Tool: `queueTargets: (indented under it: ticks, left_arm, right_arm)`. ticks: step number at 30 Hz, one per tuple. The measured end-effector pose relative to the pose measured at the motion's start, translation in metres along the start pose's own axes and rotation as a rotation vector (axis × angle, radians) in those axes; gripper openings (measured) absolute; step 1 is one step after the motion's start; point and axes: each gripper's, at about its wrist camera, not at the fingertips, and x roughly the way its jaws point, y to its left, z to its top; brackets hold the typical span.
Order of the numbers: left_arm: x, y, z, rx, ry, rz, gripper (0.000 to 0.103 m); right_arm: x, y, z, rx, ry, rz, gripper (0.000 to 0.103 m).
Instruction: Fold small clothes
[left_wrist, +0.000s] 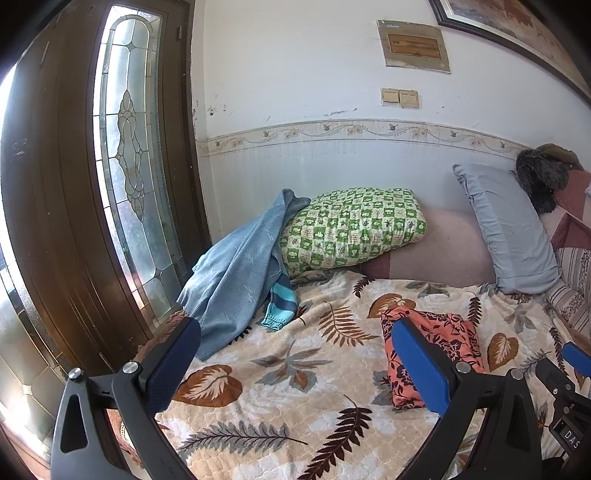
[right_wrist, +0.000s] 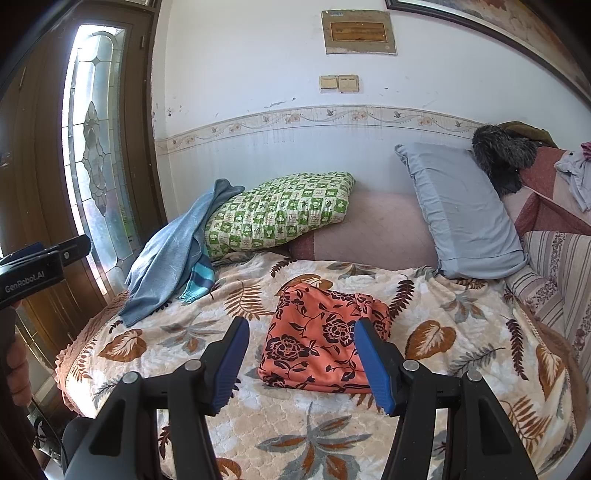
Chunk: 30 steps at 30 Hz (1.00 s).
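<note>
Two tools are up over the bed (right_wrist: 480, 332) and neither has anything in it. The folded orange floral garment (right_wrist: 317, 343) lies flat on the leaf-print blanket (right_wrist: 332, 435), pretty much in the middle of the bed. The right tool (right_wrist: 299, 362) hangs just in front of it, tilted down a bit, jaws spread wide and empty; in its own view the blue pads frame the near part of the garment, but I can't see them touching the cloth. The left tool (left_wrist: 295, 362) sits off to the left of the garment (left_wrist: 439, 343), also angled down and released, jaws wide apart with only blanket (left_wrist: 295, 406) between them; its right pad overlaps the garment's left edge in the left wrist view, and I can't tell if it's touching. In the right wrist view you can spot the left tool's black body (right_wrist: 33, 266) at the far left edge with a bit of the person's hand (right_wrist: 18, 369) below it. Back toward the door side there's a loose blue garment (right_wrist: 173, 251) draped against a green checked pillow (right_wrist: 284, 214), with a striped teal piece (right_wrist: 199, 280) poking out under it. A grey-blue pillow (right_wrist: 461, 214) leans at the wall, well apart from the folded one.
</note>
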Motion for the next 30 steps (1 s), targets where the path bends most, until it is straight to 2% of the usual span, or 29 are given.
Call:
queueTargets:
  ticks: [30]
  left_arm:
    - [0.0002, 0.0025, -0.0029, -0.003, 0.002, 0.008, 0.103]
  right_arm:
    - [0.002, 0.0013, -0.0012, -0.005, 0.0, 0.003, 0.063]
